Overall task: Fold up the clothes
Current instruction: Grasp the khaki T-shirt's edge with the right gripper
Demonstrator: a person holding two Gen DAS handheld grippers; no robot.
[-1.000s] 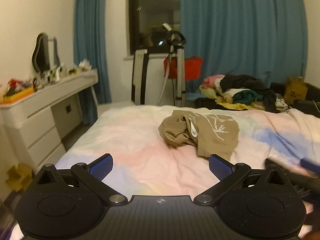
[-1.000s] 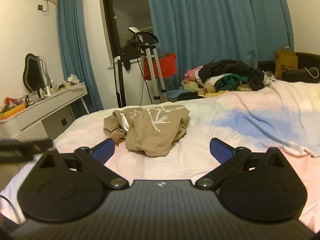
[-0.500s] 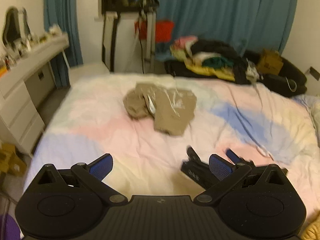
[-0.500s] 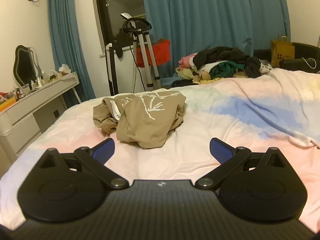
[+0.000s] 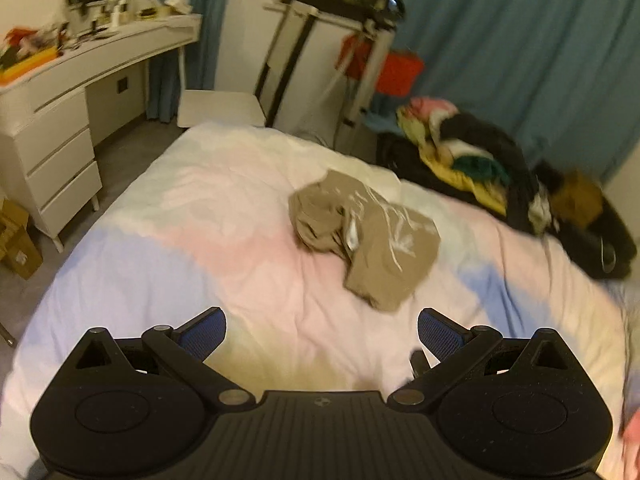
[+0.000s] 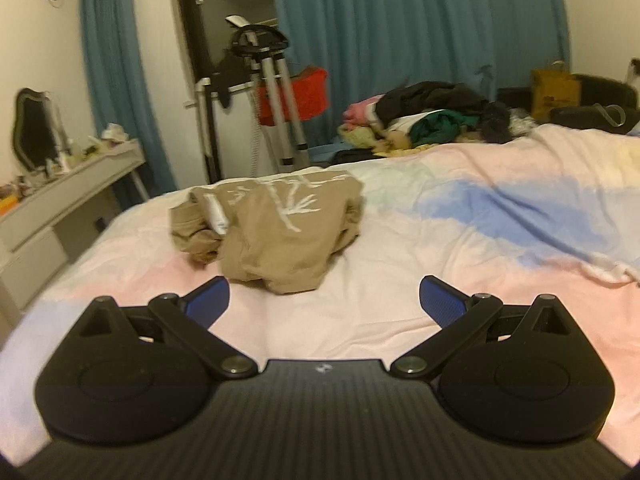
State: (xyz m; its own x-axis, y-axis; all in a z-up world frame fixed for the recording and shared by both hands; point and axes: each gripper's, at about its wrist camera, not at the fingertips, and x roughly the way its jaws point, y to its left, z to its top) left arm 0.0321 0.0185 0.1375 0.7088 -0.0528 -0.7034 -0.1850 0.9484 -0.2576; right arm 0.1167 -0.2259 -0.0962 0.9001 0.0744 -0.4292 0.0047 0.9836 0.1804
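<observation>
A crumpled tan garment (image 5: 366, 240) (image 6: 272, 226) with a white branch print is seen lying on the pastel-covered bed (image 5: 224, 248) (image 6: 460, 240). The left claw (image 5: 322, 330) and right claw (image 6: 324, 300) are held wide apart above the bedding, nothing gripped, short of the garment.

Layout: garment (image 5: 366, 240) crumpled on bed (image 5: 224, 264), mid-surface.
Counter (image 5: 80, 60) left of bed; clothes pile (image 5: 472, 160) behind bed, far right; tripod (image 6: 276, 100) behind bed, between counter and pile. Both hand-held grippers before the garment, apart from it.
</observation>
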